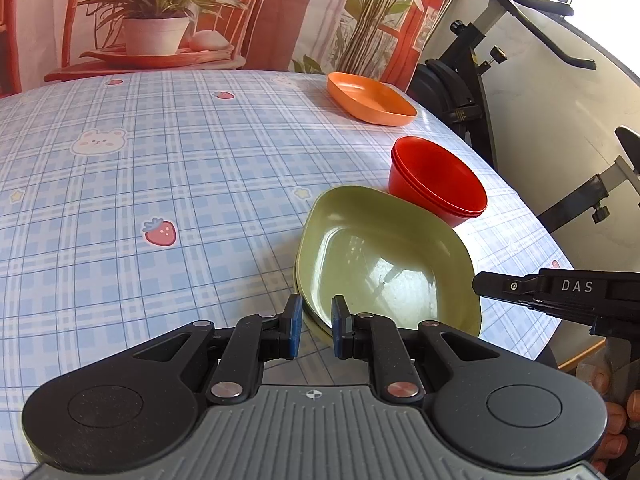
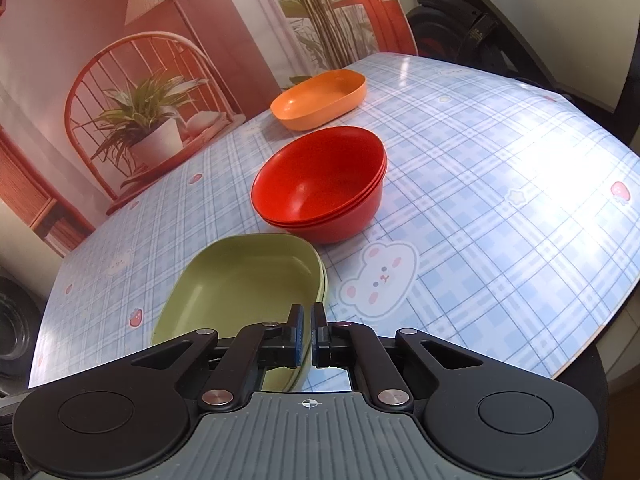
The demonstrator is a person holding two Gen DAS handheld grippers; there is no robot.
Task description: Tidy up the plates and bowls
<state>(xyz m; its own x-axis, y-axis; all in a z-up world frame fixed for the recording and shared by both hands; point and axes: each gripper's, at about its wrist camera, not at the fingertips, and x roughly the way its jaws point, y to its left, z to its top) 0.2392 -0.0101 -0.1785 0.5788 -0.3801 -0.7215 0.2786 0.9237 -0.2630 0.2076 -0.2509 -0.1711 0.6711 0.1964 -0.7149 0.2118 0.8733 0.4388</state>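
A stack of green plates [image 1: 384, 264] lies on the table near its right edge, also in the right wrist view [image 2: 244, 280]. Behind it stands a stack of red bowls [image 1: 436, 180] [image 2: 320, 188], and farther back an orange plate [image 1: 370, 98] [image 2: 320, 98]. My left gripper [image 1: 316, 320] is partly open, its fingers straddling the near rim of the green plates without pinching it. My right gripper [image 2: 307, 328] is shut on the rim of the top green plate; it shows from the side in the left wrist view [image 1: 480, 284].
The table [image 1: 160, 184] wears a blue plaid cloth with bears and strawberries. An exercise bike [image 1: 500, 60] stands beyond the right edge. A printed backdrop with plants [image 1: 156, 20] hangs behind the table.
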